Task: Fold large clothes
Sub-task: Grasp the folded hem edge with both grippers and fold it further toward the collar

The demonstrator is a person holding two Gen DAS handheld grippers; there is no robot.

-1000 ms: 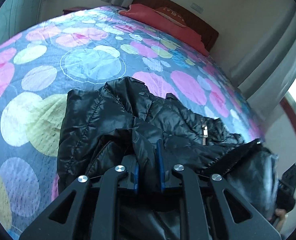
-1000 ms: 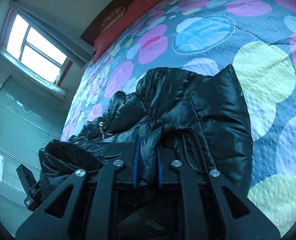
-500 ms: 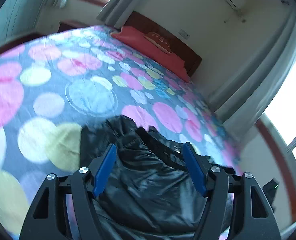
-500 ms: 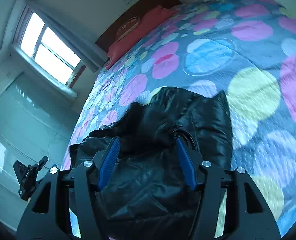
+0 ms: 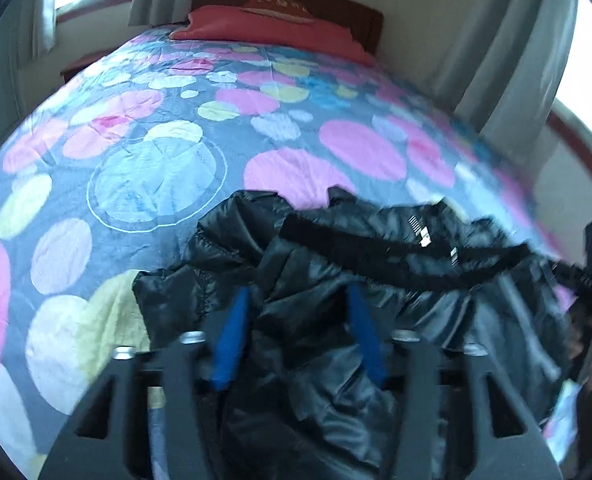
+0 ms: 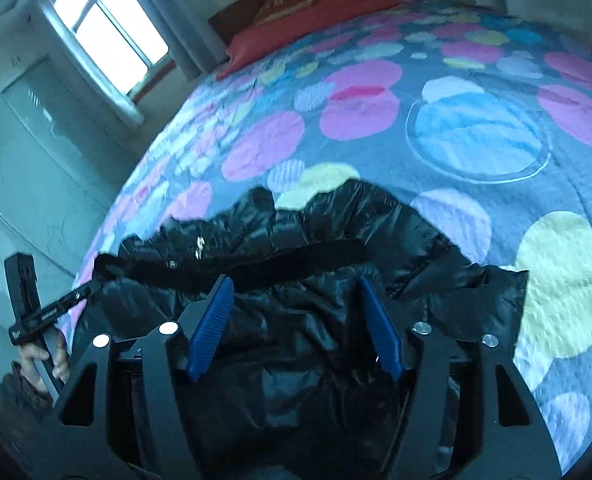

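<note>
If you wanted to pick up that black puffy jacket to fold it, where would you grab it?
I would take the black puffy jacket by its dark band edge, which runs as a raised strip across the top of the heap. The right gripper and left gripper both hover with jaws open, so each could come down from above onto that strip, apart from one another. It looks thin enough to pinch.
</note>
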